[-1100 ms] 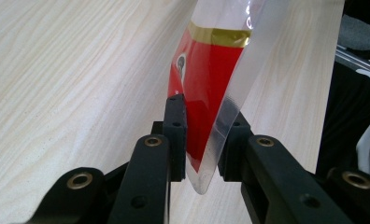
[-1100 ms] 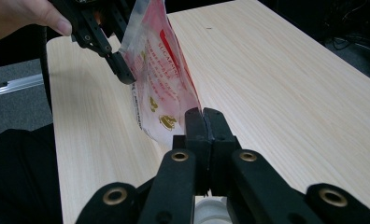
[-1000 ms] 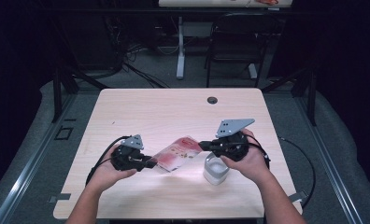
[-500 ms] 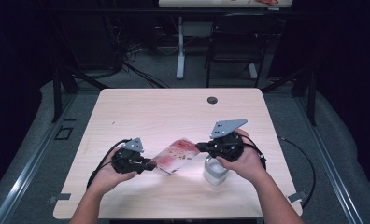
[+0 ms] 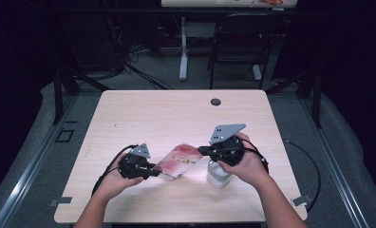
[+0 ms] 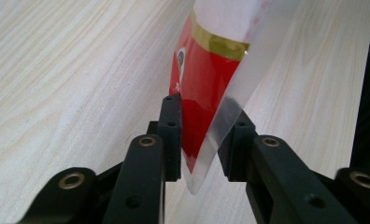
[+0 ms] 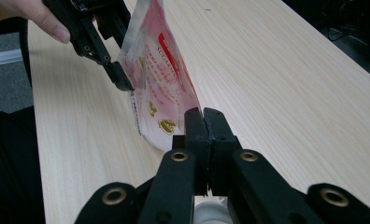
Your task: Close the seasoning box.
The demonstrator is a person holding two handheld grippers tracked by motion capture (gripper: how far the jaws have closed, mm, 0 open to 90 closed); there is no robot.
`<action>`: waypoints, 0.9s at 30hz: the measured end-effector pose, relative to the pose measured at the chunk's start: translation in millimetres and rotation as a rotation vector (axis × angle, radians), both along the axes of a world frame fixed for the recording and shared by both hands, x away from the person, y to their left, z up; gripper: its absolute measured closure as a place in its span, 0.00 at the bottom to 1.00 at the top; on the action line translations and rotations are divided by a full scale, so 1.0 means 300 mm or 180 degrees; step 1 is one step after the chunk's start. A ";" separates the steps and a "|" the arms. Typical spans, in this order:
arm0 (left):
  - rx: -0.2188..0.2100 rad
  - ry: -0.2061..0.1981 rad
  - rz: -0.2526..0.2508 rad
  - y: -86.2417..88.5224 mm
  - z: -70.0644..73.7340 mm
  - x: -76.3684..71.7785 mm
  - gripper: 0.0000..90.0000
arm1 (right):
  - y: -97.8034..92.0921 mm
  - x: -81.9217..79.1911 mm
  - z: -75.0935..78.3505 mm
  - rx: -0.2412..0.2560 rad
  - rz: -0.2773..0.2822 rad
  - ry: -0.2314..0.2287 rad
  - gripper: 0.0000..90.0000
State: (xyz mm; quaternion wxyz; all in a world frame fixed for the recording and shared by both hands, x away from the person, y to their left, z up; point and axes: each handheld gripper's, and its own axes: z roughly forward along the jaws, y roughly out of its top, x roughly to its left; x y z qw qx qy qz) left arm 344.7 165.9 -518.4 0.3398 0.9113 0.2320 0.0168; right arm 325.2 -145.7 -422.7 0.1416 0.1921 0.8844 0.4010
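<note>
A red and white plastic pouch hangs just above the light wooden table, stretched between my two grippers. My left gripper is shut on the pouch's near-left corner; in the left gripper view the red panel and clear seam sit between the jaws of the left gripper. My right gripper pinches the opposite edge, and the right gripper has its jaws pressed together on the pouch. The left gripper shows farther off there. A white jar stands under my right hand.
A round cable hole sits near the table's far edge. Beyond the table stand a black chair and a desk leg. The jar's top lies just below the right jaws.
My right gripper has edged left and my left gripper slightly right, so they are closer together. The pouch stays held between them and the jar has not moved.
</note>
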 end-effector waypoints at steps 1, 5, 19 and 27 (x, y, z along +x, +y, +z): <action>-0.0034 0.0025 -0.0014 0.000 -0.002 0.001 0.80 | 0.000 -0.001 0.001 -0.0008 0.0006 -0.0004 1.00; -0.0010 -0.0031 0.0069 0.004 0.008 -0.002 0.75 | 0.003 -0.006 0.004 -0.0014 0.0032 -0.0030 1.00; -0.0025 -0.0098 0.0087 0.015 0.029 -0.006 0.70 | 0.013 -0.011 0.019 -0.0116 0.0073 -0.0098 1.00; -0.0081 -0.0145 0.0111 0.020 0.035 -0.005 0.65 | 0.015 -0.012 0.015 -0.0125 0.0100 -0.0094 1.00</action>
